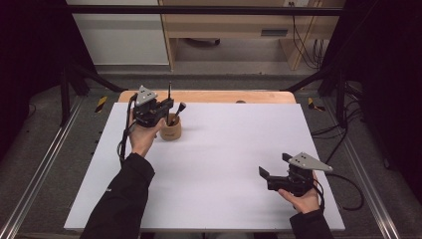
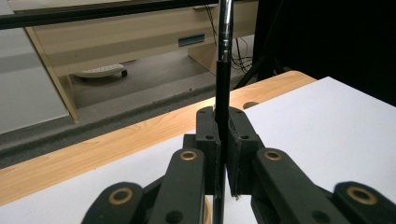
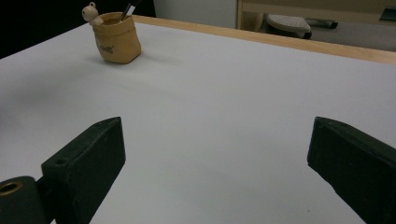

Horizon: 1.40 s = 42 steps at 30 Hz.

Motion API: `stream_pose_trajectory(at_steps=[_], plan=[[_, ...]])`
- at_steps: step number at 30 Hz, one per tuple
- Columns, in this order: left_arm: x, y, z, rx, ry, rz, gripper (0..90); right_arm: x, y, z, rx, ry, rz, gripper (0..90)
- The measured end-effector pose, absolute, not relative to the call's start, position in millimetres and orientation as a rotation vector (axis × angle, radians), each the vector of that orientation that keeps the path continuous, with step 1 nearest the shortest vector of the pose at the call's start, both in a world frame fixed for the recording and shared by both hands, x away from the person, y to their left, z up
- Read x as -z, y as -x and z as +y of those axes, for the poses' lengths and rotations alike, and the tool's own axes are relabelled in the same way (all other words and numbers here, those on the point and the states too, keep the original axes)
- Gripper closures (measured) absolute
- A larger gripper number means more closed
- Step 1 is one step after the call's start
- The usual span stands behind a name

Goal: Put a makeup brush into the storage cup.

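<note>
Looking down from the high view, the left gripper (image 1: 166, 105) is hovering at the far left of the white table top (image 1: 224, 164), directly beside and partly over the tan pen holder (image 1: 170, 130). Its jaws are clamped on a thin black pen (image 1: 169, 90), which is standing upright above the gripper. A second dark-handled tool (image 1: 179, 109) is leaning out of the holder toward the right. The right gripper (image 1: 273, 167) is resting low at the near right, well apart from the holder, with its jaws spread and nothing between them. Bare white surface is lying between the two grippers. Beyond the far wooden edge of the table, a light wood desk (image 1: 234, 25) is standing against the back, with cables hanging at its right.

In the left gripper view, the two black pads are pressing together on the pen (image 2: 222, 93), whose black barrel is rising into a chrome upper part. The rim of the holder (image 2: 206, 210) is just showing below the jaws. Behind, the wooden table edge (image 2: 116, 140) and the desk (image 2: 140, 37) are running across the frame.

In the right gripper view, the right gripper (image 3: 215, 158) is holding its jaws wide apart over bare table. The pen holder (image 3: 116, 39) is standing far off at upper left, bearing a small figure (image 3: 91, 11) on its rim and one tool (image 3: 130, 9) inside. Nothing is standing between this gripper and the holder.
</note>
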State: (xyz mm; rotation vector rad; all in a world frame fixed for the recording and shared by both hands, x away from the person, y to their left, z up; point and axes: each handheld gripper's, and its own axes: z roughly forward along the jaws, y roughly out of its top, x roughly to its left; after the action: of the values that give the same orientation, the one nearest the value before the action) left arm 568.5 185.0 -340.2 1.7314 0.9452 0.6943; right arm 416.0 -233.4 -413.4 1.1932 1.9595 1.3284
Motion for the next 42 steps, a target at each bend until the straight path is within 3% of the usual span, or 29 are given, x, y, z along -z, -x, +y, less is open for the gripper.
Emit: stream_pose_trajectory(at_steps=[42], plan=[[378.1,-609.8,173.7,-0.729,-1.771,1.01,84.8,415.5,-417.1,-233.8,-1.326,-1.199,1.968,5.0]])
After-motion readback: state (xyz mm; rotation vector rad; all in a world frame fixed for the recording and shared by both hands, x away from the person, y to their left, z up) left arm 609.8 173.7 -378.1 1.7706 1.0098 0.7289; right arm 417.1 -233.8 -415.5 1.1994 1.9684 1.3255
